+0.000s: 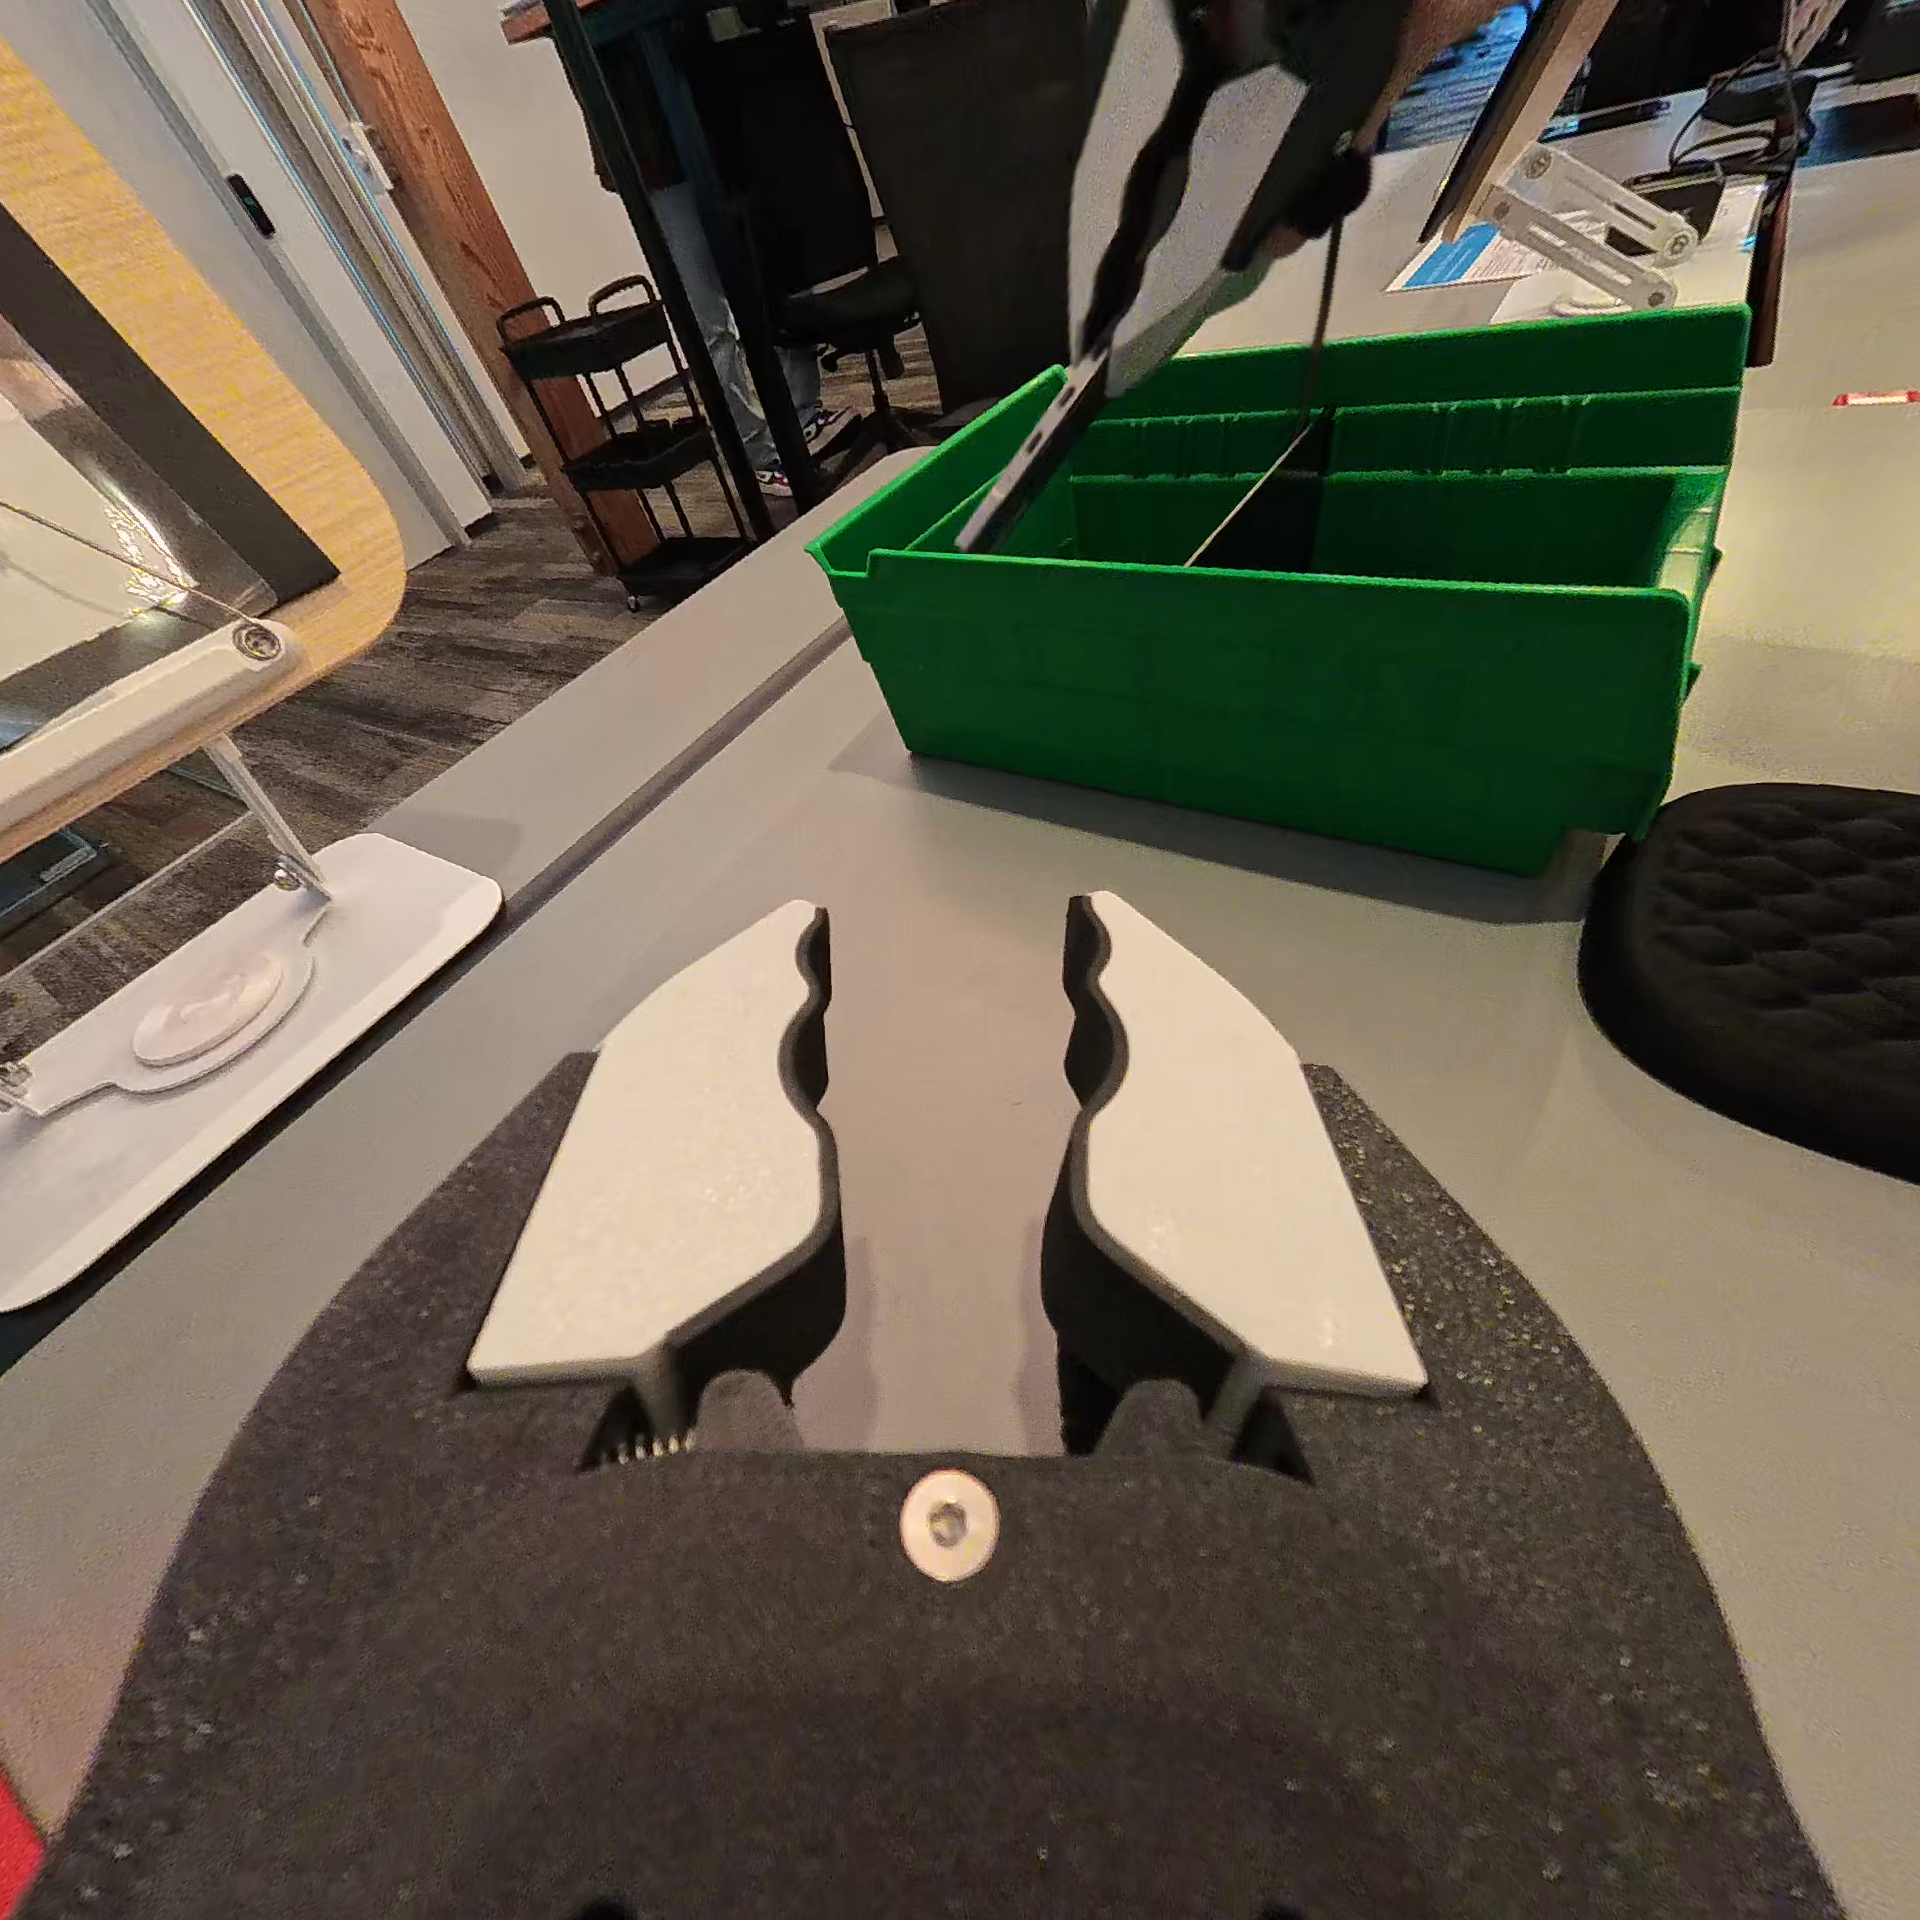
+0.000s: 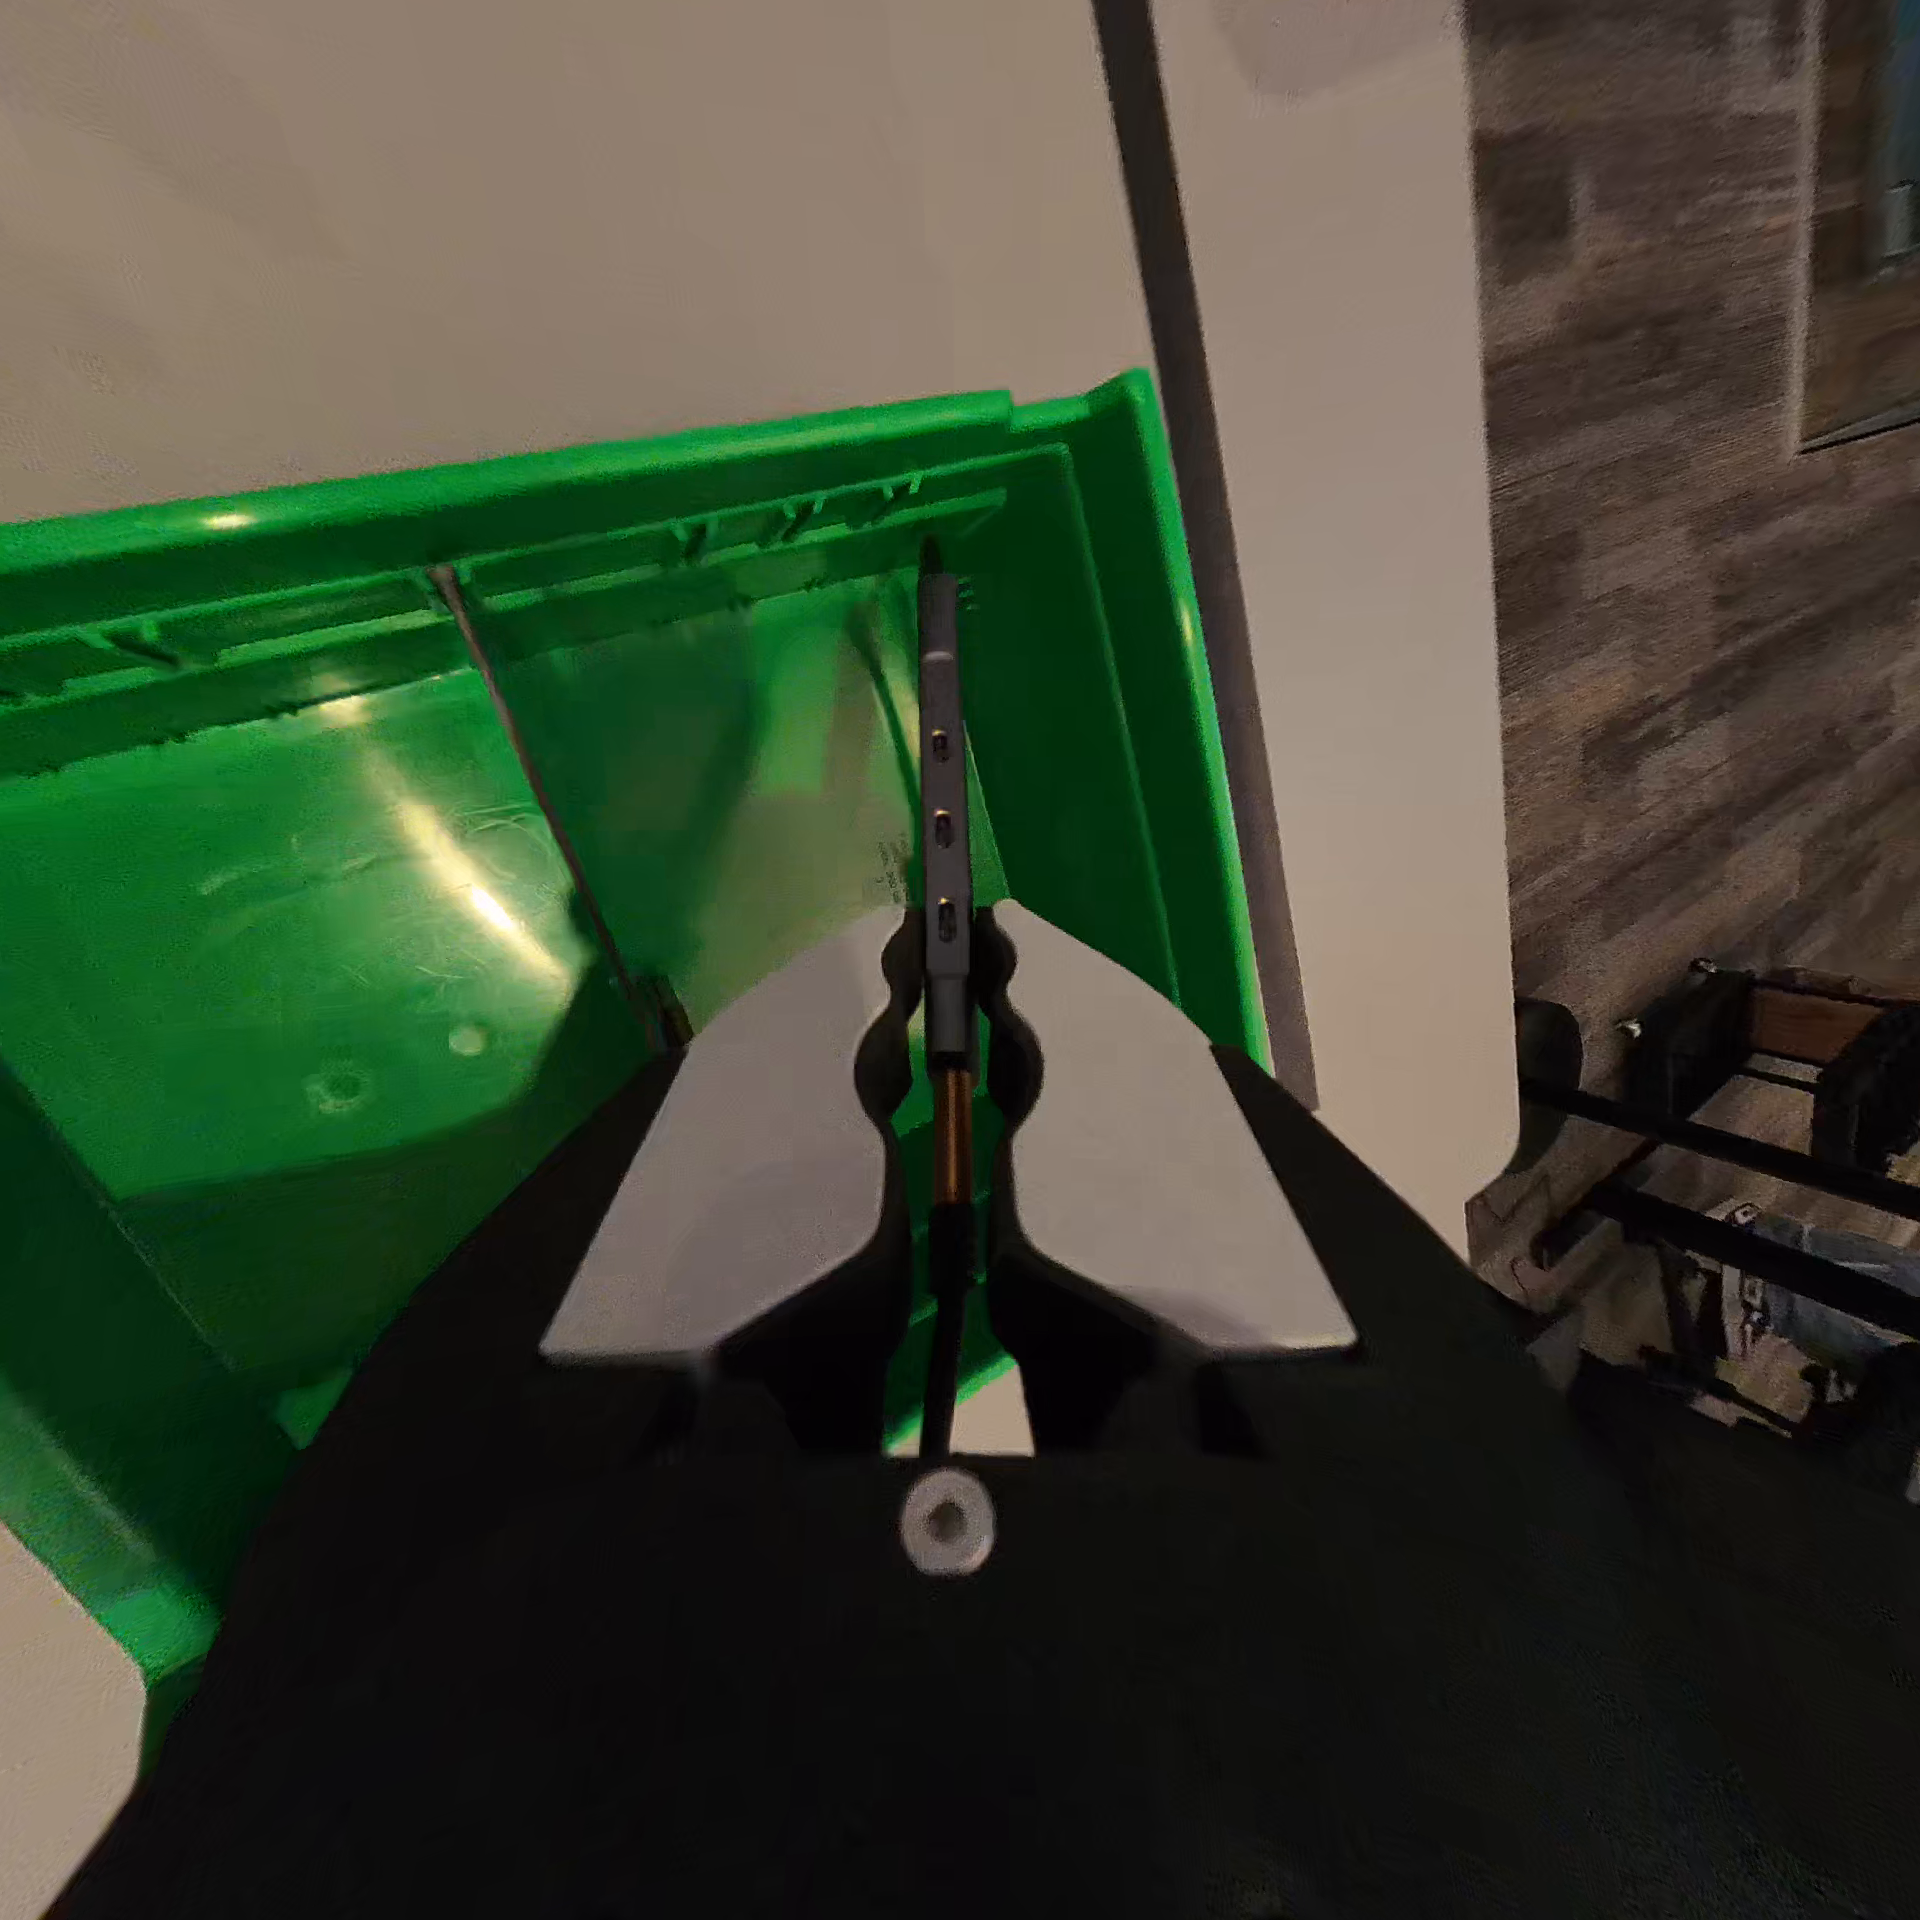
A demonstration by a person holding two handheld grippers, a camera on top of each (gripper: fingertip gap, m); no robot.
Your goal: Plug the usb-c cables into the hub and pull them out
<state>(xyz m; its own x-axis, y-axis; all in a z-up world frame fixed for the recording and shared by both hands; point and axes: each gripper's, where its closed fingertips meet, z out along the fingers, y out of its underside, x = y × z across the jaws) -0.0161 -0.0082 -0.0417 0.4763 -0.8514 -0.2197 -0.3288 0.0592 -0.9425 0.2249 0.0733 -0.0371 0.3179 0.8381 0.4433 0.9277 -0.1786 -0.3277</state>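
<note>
My right gripper (image 2: 945, 935) is shut on a slim grey USB-C hub (image 2: 943, 790) and holds it edge-on over the green bin (image 2: 312, 540). Three ports show along the hub's edge. Its black cable (image 2: 940, 1351) runs back between the fingers. In the left wrist view the right gripper (image 1: 1164, 301) hangs over the bin (image 1: 1247, 675), with the hub (image 1: 1023, 468) angled down into the bin's left compartment. My left gripper (image 1: 948, 914) is open and empty, low over the grey table (image 1: 1039, 831), in front of the bin. No loose USB-C cables show.
A black round quilted pad (image 1: 1766, 987) lies on the table at the right. A white stand base (image 1: 208, 1039) sits at the left, past a seam in the table. A thin divider (image 2: 551, 790) splits the bin. A black cart (image 1: 613, 447) stands on the floor beyond the table's edge. The gap from one gripper's tips to the other's is roughly 25 centimeters.
</note>
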